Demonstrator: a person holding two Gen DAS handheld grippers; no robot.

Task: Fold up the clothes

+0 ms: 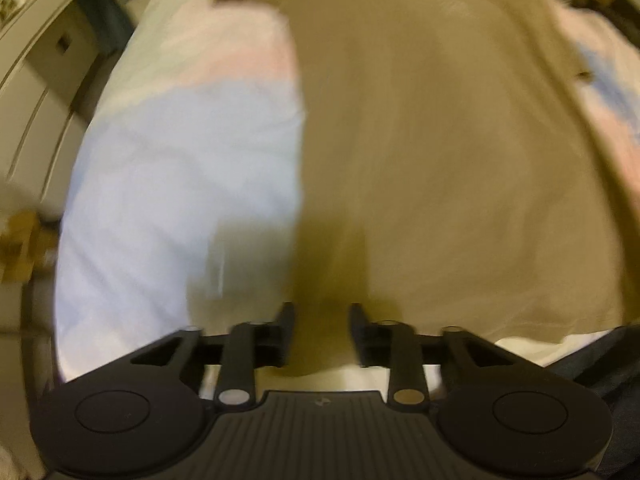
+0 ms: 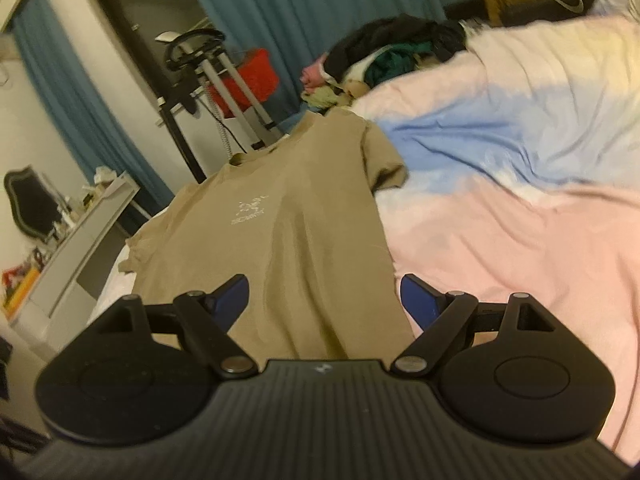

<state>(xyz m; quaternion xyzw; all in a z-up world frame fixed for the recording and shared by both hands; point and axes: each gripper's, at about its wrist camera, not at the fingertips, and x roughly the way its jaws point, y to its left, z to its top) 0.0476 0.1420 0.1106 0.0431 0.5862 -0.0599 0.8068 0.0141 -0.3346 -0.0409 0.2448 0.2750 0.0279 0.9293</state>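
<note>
Since the tan t-shirt (image 2: pixel 288 224) is lying spread out flat on the pastel bedspread (image 2: pixel 520 220), logo side up and collar pointing away from us, we'd say we're right at the start — nothing on it looks folded yet. Our right gripper (image 2: pixel 322 300) sits at the hem end with its blue-padded fingers spread wide, one over the cloth and one past the shirt's edge, holding nothing. Our left gripper (image 1: pixel 322 332) hovers low over the shirt's near edge too, jaws partly apart with tan fabric showing in the gap, but that view is blurry and we can't see it pinching anything. Next move, we reckon, is getting both grippers down onto matching spots along one side or the hem and closing on the cloth — evenly, or the fold goes crooked. More laundry (image 2: pixel 396 52) waits piled at the far end of the bed.
</note>
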